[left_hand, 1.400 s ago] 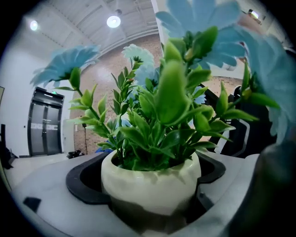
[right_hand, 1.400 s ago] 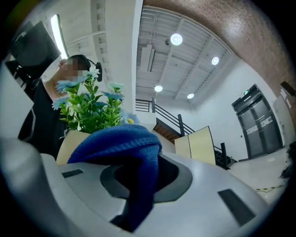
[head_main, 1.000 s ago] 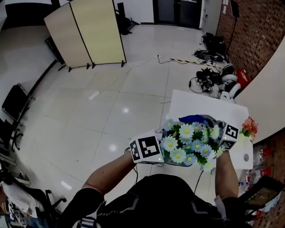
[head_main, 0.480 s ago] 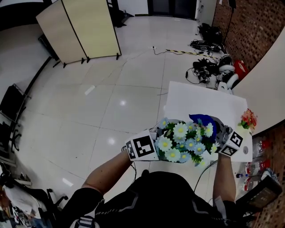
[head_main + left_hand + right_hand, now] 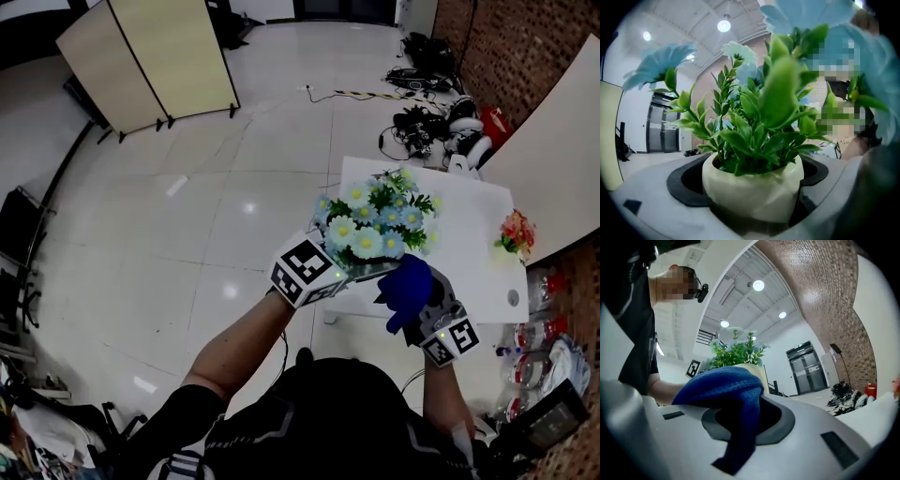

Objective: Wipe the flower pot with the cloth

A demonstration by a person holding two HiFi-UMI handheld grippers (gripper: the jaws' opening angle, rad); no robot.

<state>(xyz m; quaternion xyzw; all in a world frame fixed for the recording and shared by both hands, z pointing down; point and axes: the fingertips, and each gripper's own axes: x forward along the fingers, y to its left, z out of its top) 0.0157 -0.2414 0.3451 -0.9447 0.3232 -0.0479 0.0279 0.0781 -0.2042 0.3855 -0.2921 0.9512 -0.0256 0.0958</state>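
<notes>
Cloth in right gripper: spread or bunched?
Bunched. The blue cloth is wadded between the jaws of the right gripper, with one tail hanging down.

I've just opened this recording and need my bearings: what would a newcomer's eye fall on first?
The cream ceramic flower pot full of pale blue artificial daisies stands out first, clamped in the left gripper and held up in front of the white table. Next comes the deep blue cloth, pinched in the right gripper close beside the pot, just below the blooms.
</notes>
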